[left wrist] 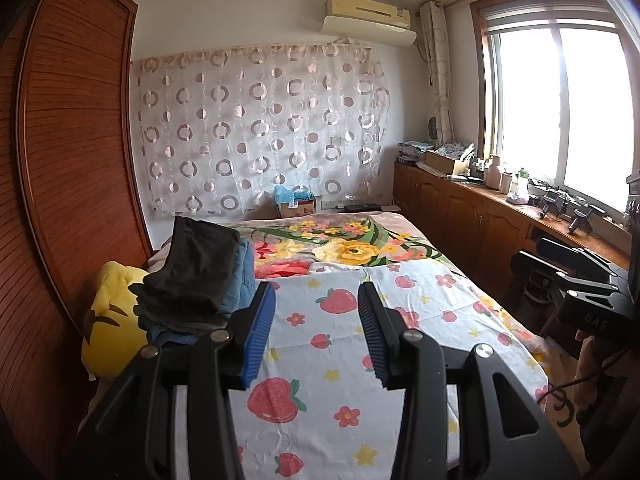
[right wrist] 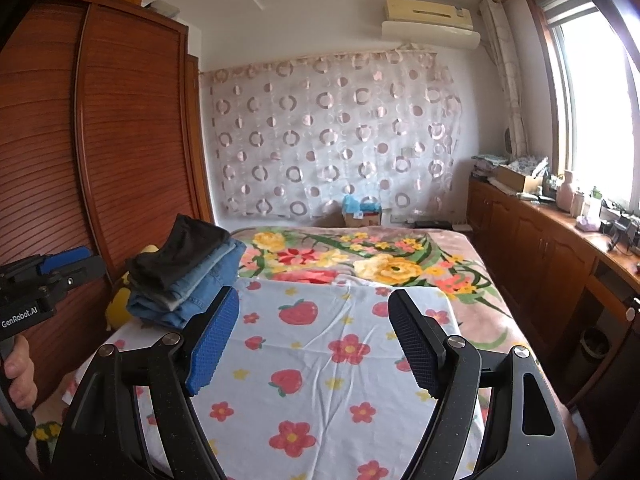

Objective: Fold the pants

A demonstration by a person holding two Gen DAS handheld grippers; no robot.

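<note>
A stack of folded pants (left wrist: 200,280) lies at the left edge of the bed, dark pairs on top and blue jeans below; it also shows in the right wrist view (right wrist: 188,276). My left gripper (left wrist: 316,296) is open and empty, held above the strawberry sheet (left wrist: 340,360) just right of the stack. My right gripper (right wrist: 314,308) is open and empty above the same sheet (right wrist: 320,380). The left gripper also shows at the left edge of the right wrist view (right wrist: 68,264), and the right gripper shows at the right of the left wrist view (left wrist: 576,276).
A yellow plush toy (left wrist: 112,312) lies by the stack against the wooden wardrobe (left wrist: 72,160). A floral blanket (left wrist: 340,248) covers the far half of the bed. A wooden cabinet (left wrist: 480,216) with clutter runs under the window on the right.
</note>
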